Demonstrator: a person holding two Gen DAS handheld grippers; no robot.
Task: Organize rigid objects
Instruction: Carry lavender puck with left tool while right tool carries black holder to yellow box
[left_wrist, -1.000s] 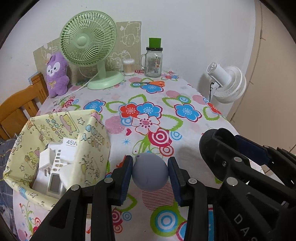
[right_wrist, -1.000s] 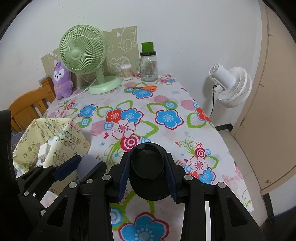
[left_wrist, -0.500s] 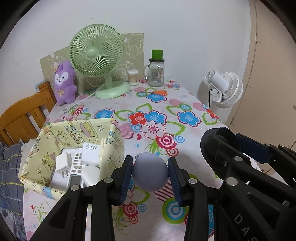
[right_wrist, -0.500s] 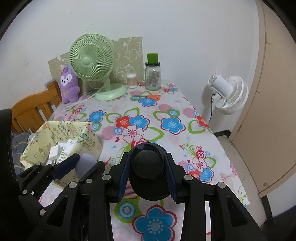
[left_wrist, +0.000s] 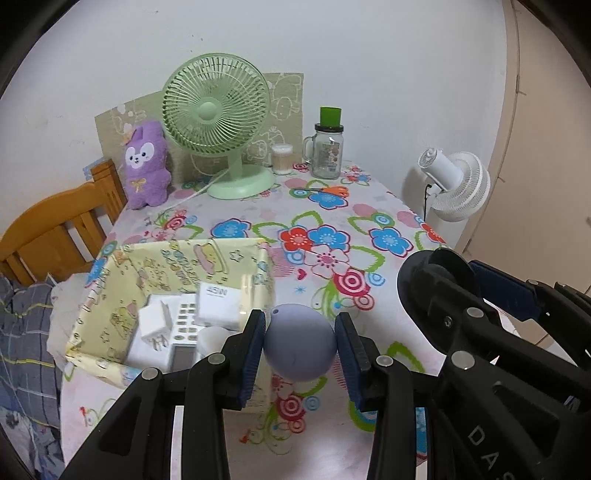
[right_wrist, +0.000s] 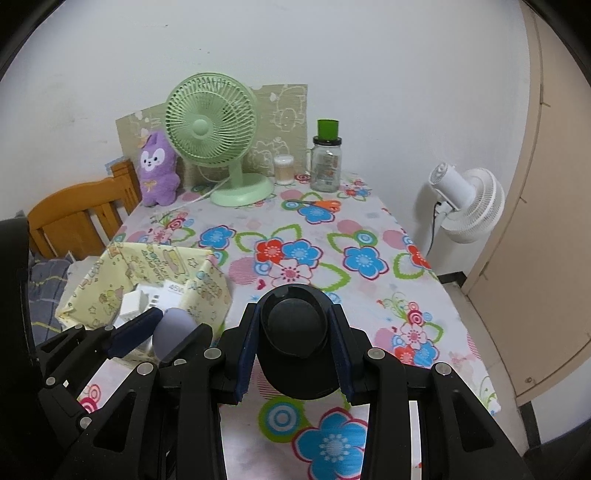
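Note:
My left gripper (left_wrist: 300, 345) is shut on a grey-lilac round ball-shaped object (left_wrist: 300, 347) and holds it above the table, near the right front corner of the yellow patterned fabric box (left_wrist: 110, 291). The box holds white chargers and adapters (left_wrist: 177, 325). My right gripper (right_wrist: 295, 341) is shut on a black round object (right_wrist: 295, 343) above the table's front middle. The left gripper with the ball (right_wrist: 173, 334) shows at the left of the right wrist view, beside the box (right_wrist: 207, 288).
On the floral tablecloth (left_wrist: 369, 229) at the back stand a green desk fan (left_wrist: 218, 122), a purple plush (left_wrist: 146, 166), a cotton-swab jar (left_wrist: 282, 158), a glass mug jar (left_wrist: 327, 147) and orange scissors (left_wrist: 325, 191). A white fan (left_wrist: 458, 184) and a wooden chair (left_wrist: 55, 229) flank the table.
Both grippers have risen and pulled back from the table with their objects; the left one has shifted toward the box, whose contents now show more fully.

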